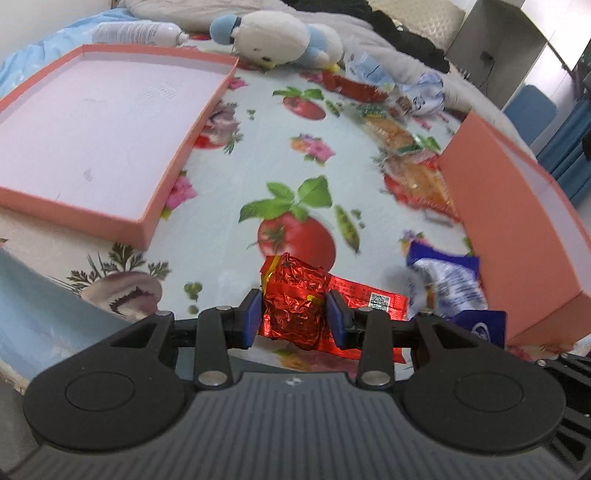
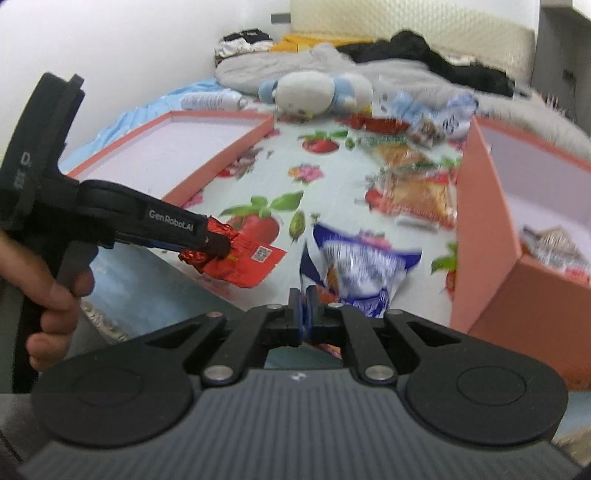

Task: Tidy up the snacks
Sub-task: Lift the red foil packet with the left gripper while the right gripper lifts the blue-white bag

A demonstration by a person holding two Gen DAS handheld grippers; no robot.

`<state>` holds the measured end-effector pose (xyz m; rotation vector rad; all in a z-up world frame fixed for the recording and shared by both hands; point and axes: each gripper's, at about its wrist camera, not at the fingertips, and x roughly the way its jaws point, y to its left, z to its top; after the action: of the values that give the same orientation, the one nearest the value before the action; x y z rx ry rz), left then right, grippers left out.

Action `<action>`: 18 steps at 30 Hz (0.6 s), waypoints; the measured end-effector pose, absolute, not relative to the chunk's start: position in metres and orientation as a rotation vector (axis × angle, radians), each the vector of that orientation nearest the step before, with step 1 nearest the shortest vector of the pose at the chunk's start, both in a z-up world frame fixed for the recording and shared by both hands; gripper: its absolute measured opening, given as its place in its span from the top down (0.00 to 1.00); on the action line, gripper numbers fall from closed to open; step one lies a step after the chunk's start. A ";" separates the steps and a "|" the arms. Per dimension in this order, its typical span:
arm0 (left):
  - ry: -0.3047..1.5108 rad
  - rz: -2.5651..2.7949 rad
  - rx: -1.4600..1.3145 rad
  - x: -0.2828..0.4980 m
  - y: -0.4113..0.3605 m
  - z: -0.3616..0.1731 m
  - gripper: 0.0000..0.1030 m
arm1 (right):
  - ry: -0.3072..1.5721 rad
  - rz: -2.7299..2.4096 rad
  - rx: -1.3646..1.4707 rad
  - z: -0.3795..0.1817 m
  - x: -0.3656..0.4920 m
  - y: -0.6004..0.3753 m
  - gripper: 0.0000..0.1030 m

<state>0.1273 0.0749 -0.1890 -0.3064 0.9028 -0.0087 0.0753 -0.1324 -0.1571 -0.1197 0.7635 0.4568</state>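
- Left wrist view: the left gripper (image 1: 295,317) pinches a crumpled red foil snack packet (image 1: 295,306) between its two blue-padded fingers (image 1: 250,317); both pads press on the foil's sides, and the flat end of the packet sticks out to the right past the fingers. That flat end carries a small QR code; the print beside it is too small to read.
- The packet hangs above a cloth (image 1: 258,155) printed with tomatoes, peas and flowers.
- Two salmon-pink trays show here: a shallow empty tray (image 1: 151,218) on the left, and a deeper box (image 1: 491,221) on the right, seen from its outer wall.
- A blue-and-white snack bag (image 1: 447,284) sits just right of the red packet, near the deeper box. More wrappers, orange, red and green, lie in a blurred heap (image 1: 406,155) further back; I cannot count them.
- One plush toy (image 1: 280,37) and one white bottle (image 1: 136,33) lie behind the shallow tray.
- Right wrist view: the right gripper (image 2: 303,314) has its fingers pressed nearly together on the thin lower edge of the blue-and-white snack bag (image 2: 358,266), which stands up ahead of them.
- The left gripper (image 2: 218,240) enters from the left, held by a hand (image 2: 55,310); its side reads "GenRobot.AI", and the red packet (image 2: 243,262) is in its tips.
- The deeper box (image 2: 491,295) holds at least one wrapped snack (image 2: 554,247).
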 end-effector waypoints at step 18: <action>0.889 -0.012 -0.276 0.122 0.073 -0.200 0.58 | 0.659 0.458 -0.026 -0.107 0.061 -0.145 0.48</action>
<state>0.1217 0.0733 -0.1999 -0.2756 0.8890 -0.0124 0.0611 -0.1455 -0.1066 -0.0263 0.6592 0.4584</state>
